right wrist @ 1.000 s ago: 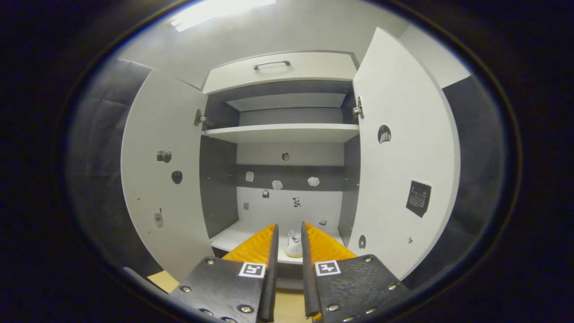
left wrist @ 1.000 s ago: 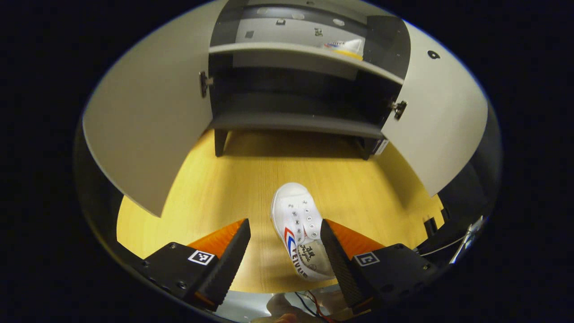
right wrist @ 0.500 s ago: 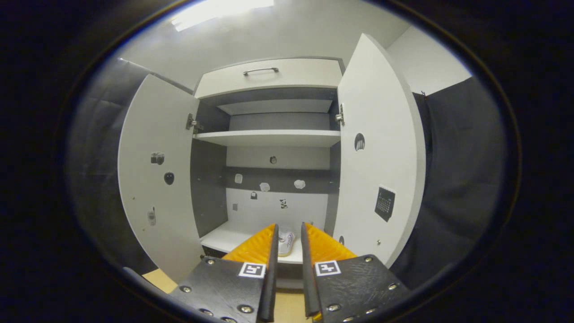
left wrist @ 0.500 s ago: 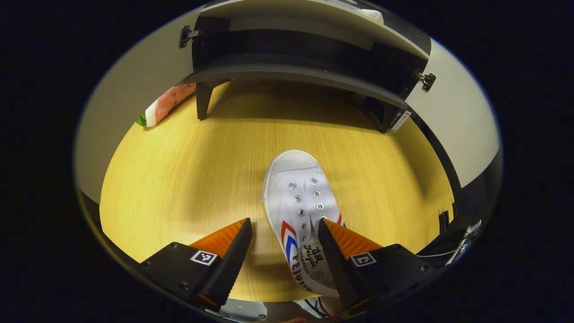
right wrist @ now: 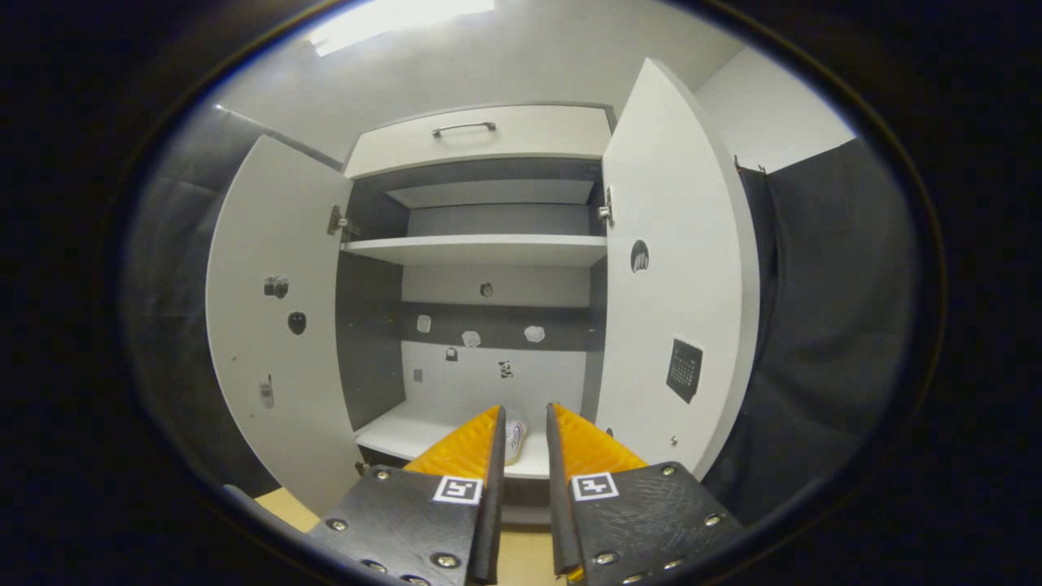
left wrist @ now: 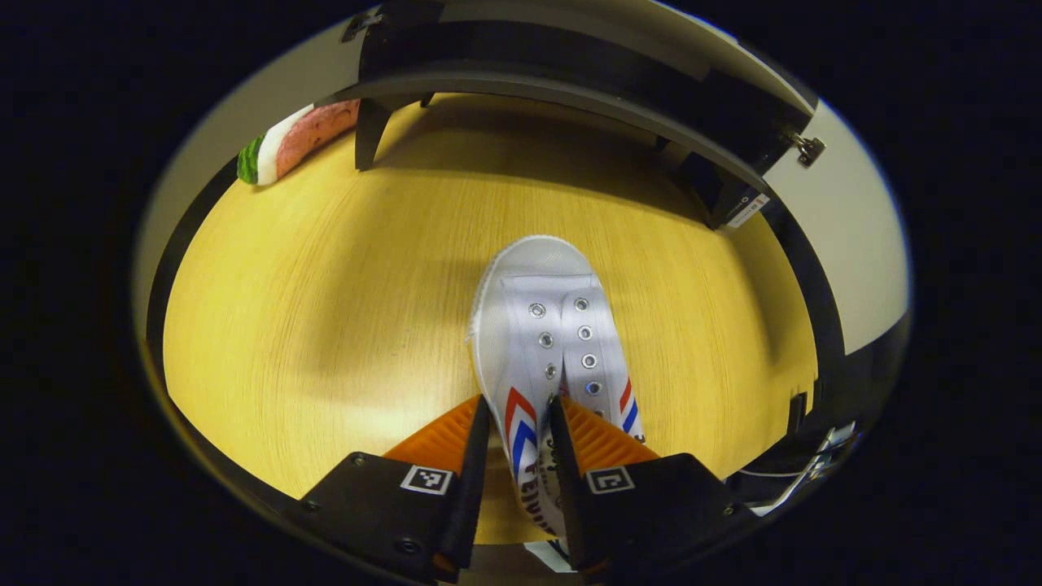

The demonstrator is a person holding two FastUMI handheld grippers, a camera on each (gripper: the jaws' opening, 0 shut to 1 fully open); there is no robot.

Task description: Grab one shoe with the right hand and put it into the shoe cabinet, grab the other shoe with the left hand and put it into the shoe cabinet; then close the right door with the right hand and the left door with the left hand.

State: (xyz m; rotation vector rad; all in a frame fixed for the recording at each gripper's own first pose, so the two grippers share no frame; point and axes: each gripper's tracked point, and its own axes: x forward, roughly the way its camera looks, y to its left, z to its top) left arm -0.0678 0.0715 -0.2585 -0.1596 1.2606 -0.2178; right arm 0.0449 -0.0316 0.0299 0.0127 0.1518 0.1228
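White shoe (right wrist: 514,440) sits inside the open shoe cabinet (right wrist: 480,248).

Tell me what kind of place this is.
Probably a staged household corner inside a recording booth: a white shoe cabinet stands with both doors open, dark cloth hangs beside it, and a white sneaker lies on the wooden floor.

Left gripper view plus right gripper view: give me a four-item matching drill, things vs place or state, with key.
Things:
1. white canvas shoe with red and blue stripes
2. second white shoe
3. white cabinet doors
4. right gripper

States:
A. swung open
B. on the cabinet's bottom shelf
C. fingers nearly together, holding nothing
D. on the yellow wooden floor, one side wall between the left gripper's fingers

Pairs: 1-D, 2-B, 3-A, 4-C
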